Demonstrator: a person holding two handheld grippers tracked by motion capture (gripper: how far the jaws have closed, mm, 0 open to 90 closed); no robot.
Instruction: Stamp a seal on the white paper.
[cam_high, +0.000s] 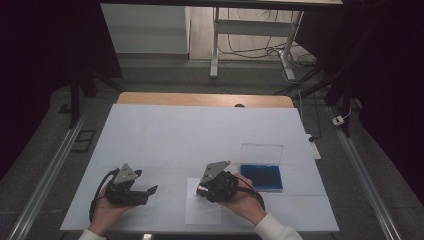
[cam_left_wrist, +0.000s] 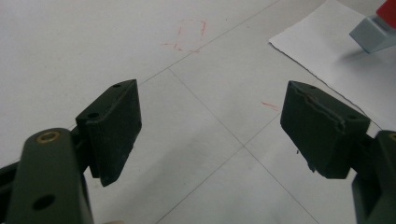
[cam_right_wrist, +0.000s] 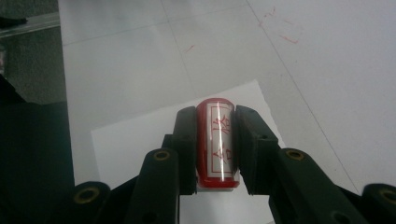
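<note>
The right gripper (cam_right_wrist: 215, 144) is squeezing a red stamp (cam_right_wrist: 216, 140) tight between its two black jaws, and the stamp's face, with red signs on it, is looking up at the camera in the right gripper view. In the high view, the right gripper (cam_high: 206, 189) is hanging just over a small sheet of white paper (cam_high: 200, 212) that is lying on the tabletop (cam_high: 165, 135). An open blue ink pad box (cam_high: 261, 175) is sitting near it, off to the person's right, with its clear lid standing up. The left gripper (cam_high: 150, 190) is resting low on the tabletop, well apart from the paper, with its jaws standing wide and nothing between them. In the left gripper view, the corner of the paper (cam_left_wrist: 322, 60) is showing far off. I think the step in hand is getting the stamp ready to press on the paper. I cannot tell if the stamp already has ink on it. The next move is probably turning the stamp so its face is pointing down at the paper, then bringing it straight down flat and pushing gently. The paper is loose, so it could slide, and the left gripper could be holding an edge down.
</note>
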